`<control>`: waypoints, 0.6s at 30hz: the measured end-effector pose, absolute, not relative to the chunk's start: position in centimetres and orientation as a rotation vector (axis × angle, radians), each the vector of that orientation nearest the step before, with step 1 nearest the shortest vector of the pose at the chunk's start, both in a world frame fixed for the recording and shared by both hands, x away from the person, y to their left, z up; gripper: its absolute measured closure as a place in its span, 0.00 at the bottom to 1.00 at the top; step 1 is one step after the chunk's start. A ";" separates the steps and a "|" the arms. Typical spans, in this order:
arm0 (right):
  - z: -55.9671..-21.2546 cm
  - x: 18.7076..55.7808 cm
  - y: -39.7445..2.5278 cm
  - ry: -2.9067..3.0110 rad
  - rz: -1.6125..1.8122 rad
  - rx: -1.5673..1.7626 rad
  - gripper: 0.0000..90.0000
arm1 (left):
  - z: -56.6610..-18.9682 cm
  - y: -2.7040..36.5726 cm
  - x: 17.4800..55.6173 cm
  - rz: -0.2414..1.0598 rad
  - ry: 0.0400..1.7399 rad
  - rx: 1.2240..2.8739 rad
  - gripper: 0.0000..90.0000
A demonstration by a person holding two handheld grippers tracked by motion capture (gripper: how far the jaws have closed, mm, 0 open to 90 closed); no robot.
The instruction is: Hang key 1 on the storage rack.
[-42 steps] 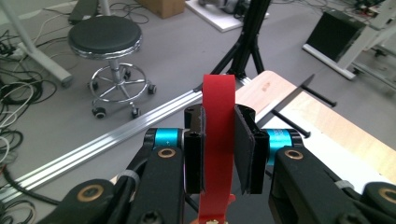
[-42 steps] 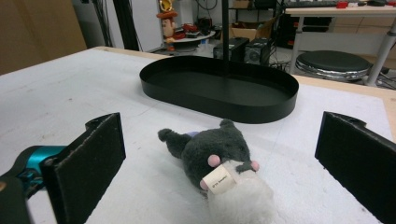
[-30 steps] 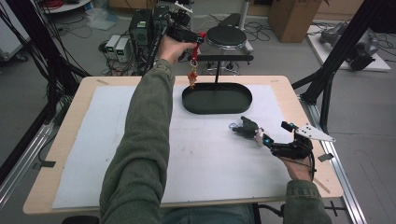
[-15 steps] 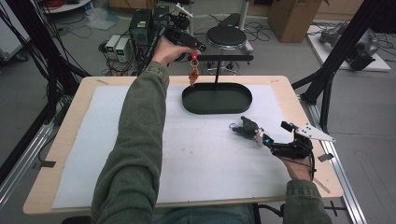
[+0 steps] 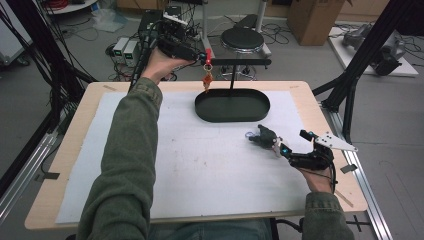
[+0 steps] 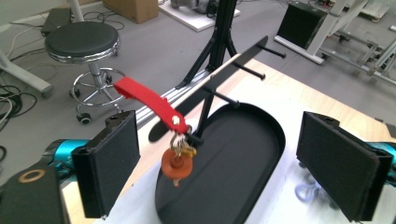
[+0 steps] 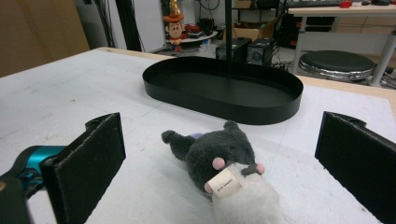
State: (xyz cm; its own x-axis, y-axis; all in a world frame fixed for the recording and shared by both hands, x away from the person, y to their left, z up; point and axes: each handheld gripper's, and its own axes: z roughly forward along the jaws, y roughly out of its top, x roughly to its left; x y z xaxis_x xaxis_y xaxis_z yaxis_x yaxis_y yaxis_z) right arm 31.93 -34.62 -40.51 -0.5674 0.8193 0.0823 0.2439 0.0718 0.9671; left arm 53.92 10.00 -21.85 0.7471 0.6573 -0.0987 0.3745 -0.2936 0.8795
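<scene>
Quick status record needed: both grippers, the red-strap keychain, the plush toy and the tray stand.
left gripper: open, raised by the stand's bar
right gripper: open, low over the table
keychain: hangs from a peg on the bar, red strap up, orange charm below
plush toy: lies on the white mat between the right jaws, untouched
tray: black oval

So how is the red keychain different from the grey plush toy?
The keychain hangs from a peg on the stand, over the tray's end; the plush lies on the table, beside the tray. The keychain is red and orange, the plush grey and white. Each sits before an open tool, ungripped.
</scene>
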 end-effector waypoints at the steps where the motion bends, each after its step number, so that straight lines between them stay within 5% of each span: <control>1: -40.5 31.9 -34.6 1.860 1.521 1.051 0.00 | -21.8 10.3 53.6 0.351 0.786 1.915 0.14; 18: -40.4 31.8 -34.4 1.865 1.514 1.045 0.00 | -21.6 15.8 48.8 0.434 0.810 1.896 0.12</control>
State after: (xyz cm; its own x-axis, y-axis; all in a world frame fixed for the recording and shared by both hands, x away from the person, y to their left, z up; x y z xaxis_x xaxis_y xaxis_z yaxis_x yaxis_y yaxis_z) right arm 31.81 -34.41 -40.45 -0.5696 0.8185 0.0754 0.2420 0.0793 0.9670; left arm 48.80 15.82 -21.62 0.7126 0.6997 -0.0507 0.3460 -0.2876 0.8931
